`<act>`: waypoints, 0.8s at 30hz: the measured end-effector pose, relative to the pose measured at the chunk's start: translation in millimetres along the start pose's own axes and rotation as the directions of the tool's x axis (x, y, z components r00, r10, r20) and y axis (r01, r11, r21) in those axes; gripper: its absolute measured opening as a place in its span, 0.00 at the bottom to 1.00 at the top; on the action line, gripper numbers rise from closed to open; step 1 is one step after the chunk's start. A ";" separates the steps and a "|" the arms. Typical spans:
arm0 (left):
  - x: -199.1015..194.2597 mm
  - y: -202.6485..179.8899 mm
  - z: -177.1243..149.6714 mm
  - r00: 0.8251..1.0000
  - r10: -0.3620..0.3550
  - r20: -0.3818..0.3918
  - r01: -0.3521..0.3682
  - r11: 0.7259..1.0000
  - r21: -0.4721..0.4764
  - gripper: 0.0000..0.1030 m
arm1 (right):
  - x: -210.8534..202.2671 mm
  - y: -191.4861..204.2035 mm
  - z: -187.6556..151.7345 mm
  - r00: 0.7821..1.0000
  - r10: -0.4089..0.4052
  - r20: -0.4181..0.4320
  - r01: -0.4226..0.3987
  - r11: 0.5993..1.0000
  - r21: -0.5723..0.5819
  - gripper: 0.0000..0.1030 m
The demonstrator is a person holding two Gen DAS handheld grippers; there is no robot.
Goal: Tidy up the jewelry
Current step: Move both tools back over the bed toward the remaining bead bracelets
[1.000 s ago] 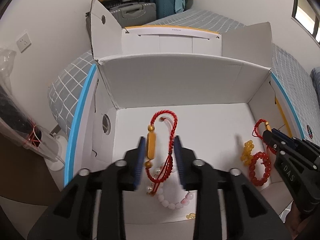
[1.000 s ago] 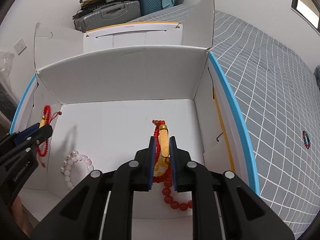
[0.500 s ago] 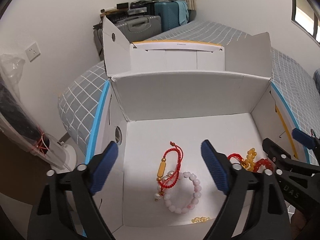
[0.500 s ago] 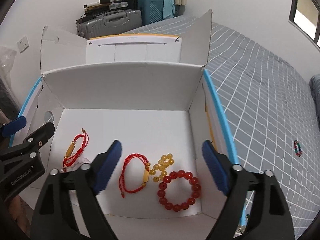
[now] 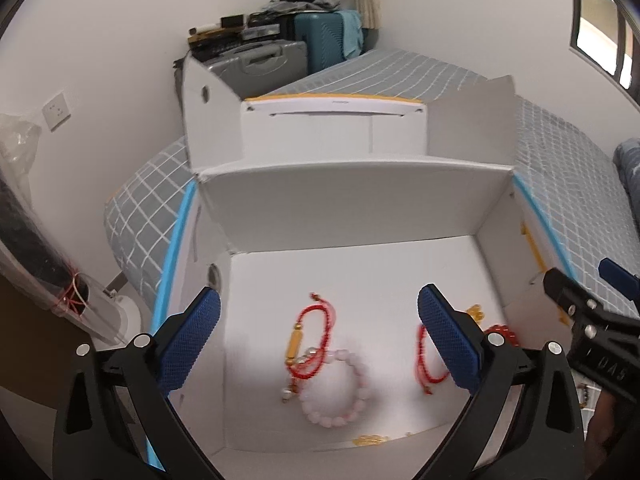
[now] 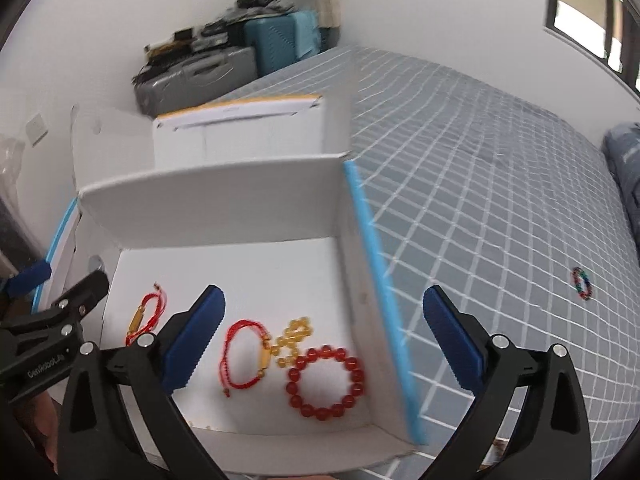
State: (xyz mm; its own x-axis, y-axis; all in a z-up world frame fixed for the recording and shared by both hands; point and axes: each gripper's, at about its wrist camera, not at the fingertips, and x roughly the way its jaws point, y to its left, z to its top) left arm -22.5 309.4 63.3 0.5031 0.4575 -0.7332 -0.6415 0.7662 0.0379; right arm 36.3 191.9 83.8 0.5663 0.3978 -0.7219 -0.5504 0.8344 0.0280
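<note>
A white cardboard box (image 5: 352, 204) with blue edges stands open on the bed. On its floor in the left wrist view lie a red cord bracelet with a gold tube (image 5: 316, 336) and a pink bead bracelet (image 5: 340, 392). My left gripper (image 5: 318, 312) hovers above them, its jaws opening and touching nothing. In the right wrist view a second red cord bracelet (image 6: 244, 354), yellow beads (image 6: 294, 336) and a red bead bracelet (image 6: 326, 380) lie by the box's right wall (image 6: 360, 280). Above these my right gripper (image 6: 324, 304) hangs, jaws opening, nothing between them.
A multicoloured bracelet (image 6: 582, 283) lies alone on the grey checked bedcover (image 6: 480, 200) to the right of the box. Suitcases (image 5: 272, 56) are stacked against the far wall. A plastic-wrapped bundle (image 5: 28, 240) stands left of the bed.
Both grippers went from shut on a red cord bracelet to wide open. The two bracelets dropped onto the box floor. Both grippers drew back and up from the box.
</note>
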 end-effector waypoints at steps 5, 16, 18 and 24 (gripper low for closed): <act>-18.4 -35.5 -0.2 0.999 -0.051 0.019 0.050 0.997 0.051 0.94 | -20.9 -38.3 4.5 0.999 -0.034 0.035 0.032 0.998 0.049 0.93; -67.2 -165.9 -17.5 0.980 -0.197 0.032 0.185 0.957 0.224 0.94 | -54.9 -175.4 -2.5 0.978 -0.209 0.014 0.203 0.964 0.173 0.93; -72.5 -190.0 -25.0 0.975 -0.220 0.020 0.208 0.945 0.253 0.94 | -56.6 -200.5 -5.1 0.974 -0.225 0.000 0.220 0.955 0.197 0.93; -72.9 -273.3 -60.7 0.958 -0.276 -0.075 0.284 0.884 0.371 0.94 | -53.2 -264.3 -9.7 0.954 -0.297 -0.042 0.299 0.931 0.208 0.93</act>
State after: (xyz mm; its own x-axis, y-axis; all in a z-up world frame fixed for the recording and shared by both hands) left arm 81.0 39.2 65.2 0.6162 0.1928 -0.7636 -0.2097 0.9747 0.0770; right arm 145.6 -53.5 108.2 0.6780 0.1160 -0.7258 -0.2158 0.9754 -0.0457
